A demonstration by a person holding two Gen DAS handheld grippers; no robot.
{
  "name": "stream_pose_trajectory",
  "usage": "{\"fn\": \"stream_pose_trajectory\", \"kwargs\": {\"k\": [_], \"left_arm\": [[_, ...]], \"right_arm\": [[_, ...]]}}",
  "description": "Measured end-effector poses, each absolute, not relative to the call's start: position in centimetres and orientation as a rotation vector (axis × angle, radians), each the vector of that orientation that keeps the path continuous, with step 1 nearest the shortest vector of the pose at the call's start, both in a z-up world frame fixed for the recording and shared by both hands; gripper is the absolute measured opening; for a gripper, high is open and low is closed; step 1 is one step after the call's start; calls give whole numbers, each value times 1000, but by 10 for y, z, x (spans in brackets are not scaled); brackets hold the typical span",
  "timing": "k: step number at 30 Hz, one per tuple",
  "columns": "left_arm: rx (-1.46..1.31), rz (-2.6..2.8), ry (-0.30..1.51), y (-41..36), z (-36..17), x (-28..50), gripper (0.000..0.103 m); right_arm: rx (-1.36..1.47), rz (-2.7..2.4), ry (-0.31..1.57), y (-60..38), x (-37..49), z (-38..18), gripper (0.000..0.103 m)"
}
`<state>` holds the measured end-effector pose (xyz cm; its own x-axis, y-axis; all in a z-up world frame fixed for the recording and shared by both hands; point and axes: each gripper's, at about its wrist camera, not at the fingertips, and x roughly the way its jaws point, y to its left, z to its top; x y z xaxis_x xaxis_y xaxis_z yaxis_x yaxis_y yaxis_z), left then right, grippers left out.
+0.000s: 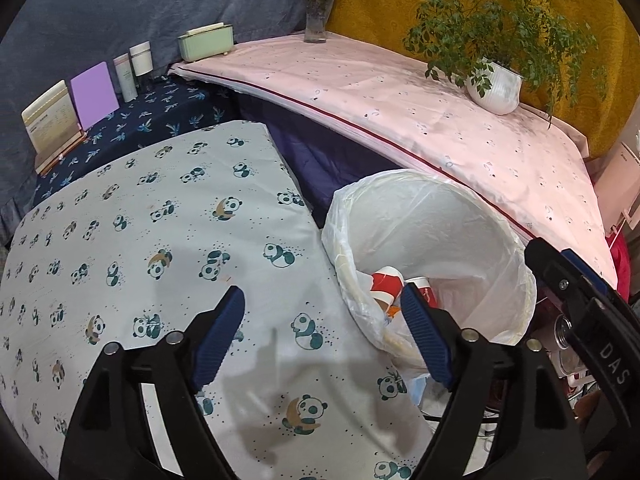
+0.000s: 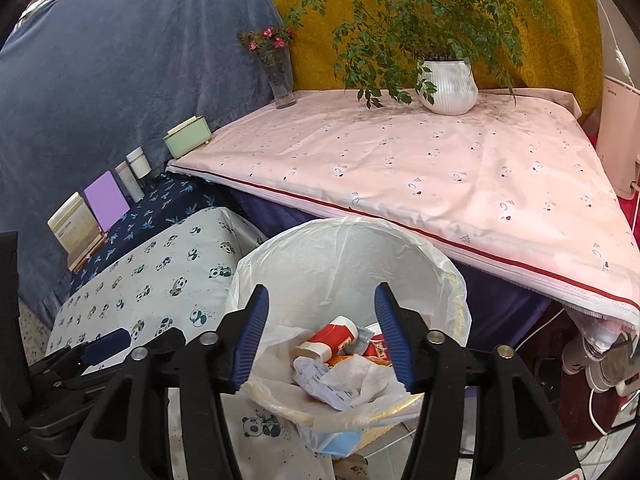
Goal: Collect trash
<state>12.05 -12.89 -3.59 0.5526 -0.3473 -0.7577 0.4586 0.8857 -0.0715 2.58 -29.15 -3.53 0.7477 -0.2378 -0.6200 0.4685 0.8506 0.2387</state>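
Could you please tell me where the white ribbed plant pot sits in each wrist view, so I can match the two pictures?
Left wrist view: the white ribbed plant pot stands at the upper right, on the pink cloth.
Right wrist view: the pot stands at the upper centre-right, at the back of the same cloth.
Shared landmark: the glass flower vase, left of the pot in both views.

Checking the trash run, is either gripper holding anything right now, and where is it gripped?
Nothing is held. The left gripper and right gripper both stand open with empty jaws; the right one hangs over the bin.
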Motion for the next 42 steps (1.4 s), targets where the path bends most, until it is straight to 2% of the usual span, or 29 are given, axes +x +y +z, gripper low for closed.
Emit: {"fn": "stream_pose_trajectory", "kwargs": {"k": [4, 13, 26, 30, 42], "left_arm": [[141, -468, 856, -121, -34, 116, 80], [157, -451, 852, -107, -34, 100, 86], [185, -430, 862, -89, -43, 81, 90], [187, -419, 870, -83, -48, 77, 91], [195, -384, 869, -71, -58, 66, 92]], "right_arm": [[374, -400, 615, -286, 19, -30, 68], [333, -403, 629, -272, 2, -23, 83], [237, -407, 715, -253, -10, -31, 85], [210, -426, 728, -249, -14, -37, 97], [195, -431, 743, -242, -26, -48, 97]]}}
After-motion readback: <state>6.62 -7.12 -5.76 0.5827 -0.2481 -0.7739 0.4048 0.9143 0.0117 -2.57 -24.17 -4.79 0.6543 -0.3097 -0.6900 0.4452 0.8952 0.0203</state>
